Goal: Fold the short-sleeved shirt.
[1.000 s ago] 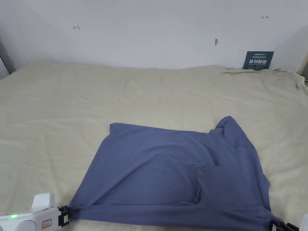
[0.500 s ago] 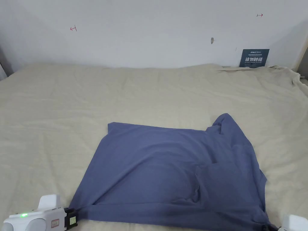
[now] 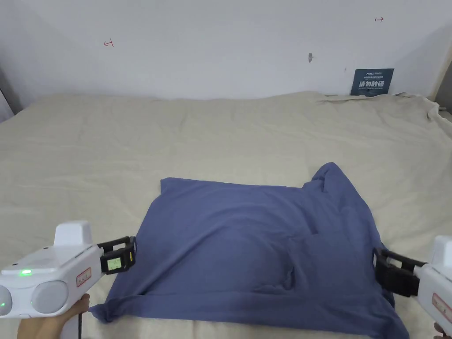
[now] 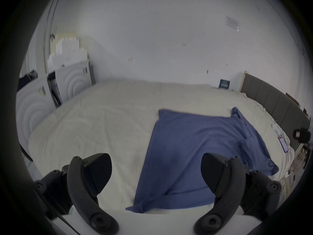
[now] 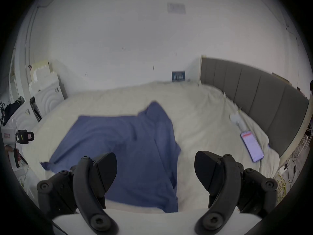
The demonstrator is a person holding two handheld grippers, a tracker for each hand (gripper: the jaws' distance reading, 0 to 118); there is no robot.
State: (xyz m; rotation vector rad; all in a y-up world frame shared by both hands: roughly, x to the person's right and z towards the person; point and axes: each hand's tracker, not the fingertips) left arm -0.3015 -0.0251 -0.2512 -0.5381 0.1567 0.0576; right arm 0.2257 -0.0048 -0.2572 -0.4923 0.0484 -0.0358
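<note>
A blue short-sleeved shirt (image 3: 260, 251) lies spread on the beige bed sheet (image 3: 220, 132), one sleeve bunched at its far right corner. It also appears as the blue shirt (image 4: 194, 154) in the left gripper view and the blue shirt (image 5: 127, 147) in the right gripper view. My left gripper (image 3: 128, 254) hovers open at the shirt's left edge, holding nothing; its own view shows the left gripper (image 4: 156, 172) with jaws wide apart. My right gripper (image 3: 382, 262) stands open by the shirt's right edge; the right gripper (image 5: 155, 169) shows empty jaws above the cloth.
A phone (image 5: 252, 145) with a lit screen lies on the sheet to the right, near the grey padded headboard (image 5: 254, 92). A dark blue sign (image 3: 372, 81) leans against the white wall. White cabinets (image 4: 67, 86) stand beyond the bed's left end.
Both grippers have let go of the shirt's near corners and risen, now open beside its left and right edges. The near hem has dropped slack onto the sheet.
</note>
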